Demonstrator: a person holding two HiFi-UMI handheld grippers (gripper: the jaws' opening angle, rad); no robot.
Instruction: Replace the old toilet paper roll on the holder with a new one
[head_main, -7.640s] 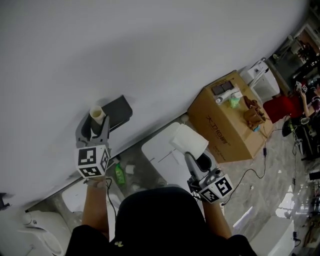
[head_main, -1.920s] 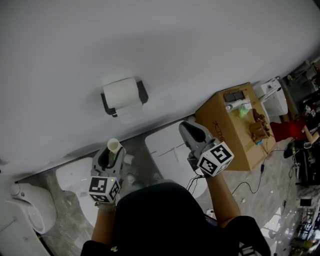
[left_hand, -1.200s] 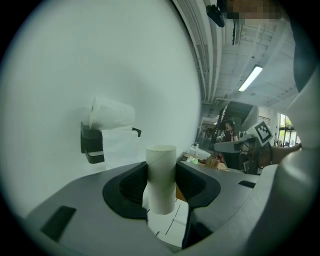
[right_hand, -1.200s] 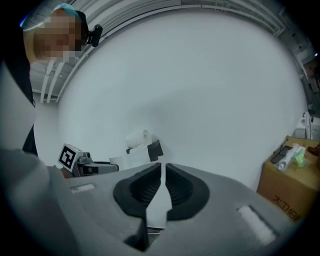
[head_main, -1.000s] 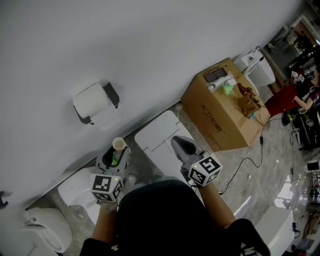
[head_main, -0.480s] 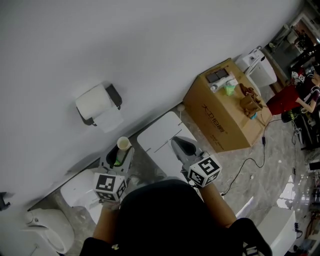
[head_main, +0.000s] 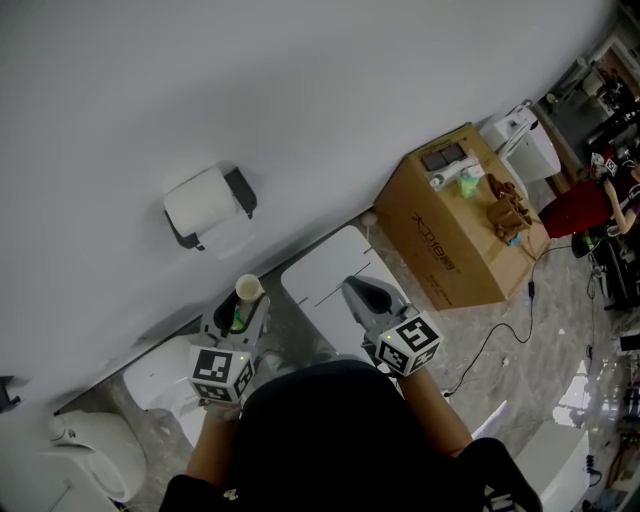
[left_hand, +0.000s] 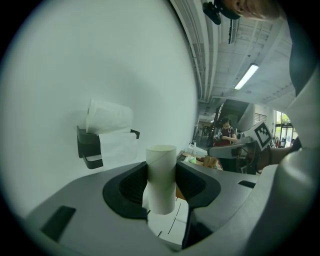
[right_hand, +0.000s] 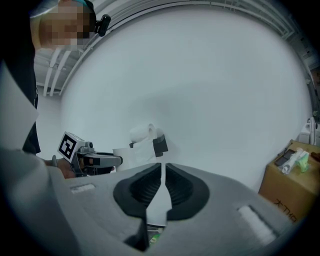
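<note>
Your head (head_main: 320, 440) fills the bottom centre of the head view. It covers both forearms, so only the marker cubes and the claws show above it. At the lower left, a white fixture (head_main: 90, 460) is cut off by the frame edge, and you cannot tell what it is. The holder (head_main: 243, 190) on the wall (head_main: 320, 90) is mostly hidden behind the roll (head_main: 205, 200). Only its black ends show, and its bar cannot be seen in any view. In the right gripper view the left claw sits small at centre left, and what it carries is hard to make out there.

Your left claw (left_hand: 161, 192) is clamped on the tube (left_hand: 161, 165), with the jaws held fairly wide against its sides. The tube is bare, pale cardboard and stands upright. Its open top rises above the jaws, and its lower end pokes out below them. In the head view it sits lower centre-left (head_main: 248, 290), below and a little right of the holder and well apart from it.

Your right claw (right_hand: 162, 172) is closed with nothing in it; only a thin slit shows between the pads. In the head view it sits at lower centre (head_main: 365, 293).

The roll is full and white, with a loose sheet (head_main: 228, 235) hanging below it. A box (head_main: 450, 235) stands at centre right.
</note>
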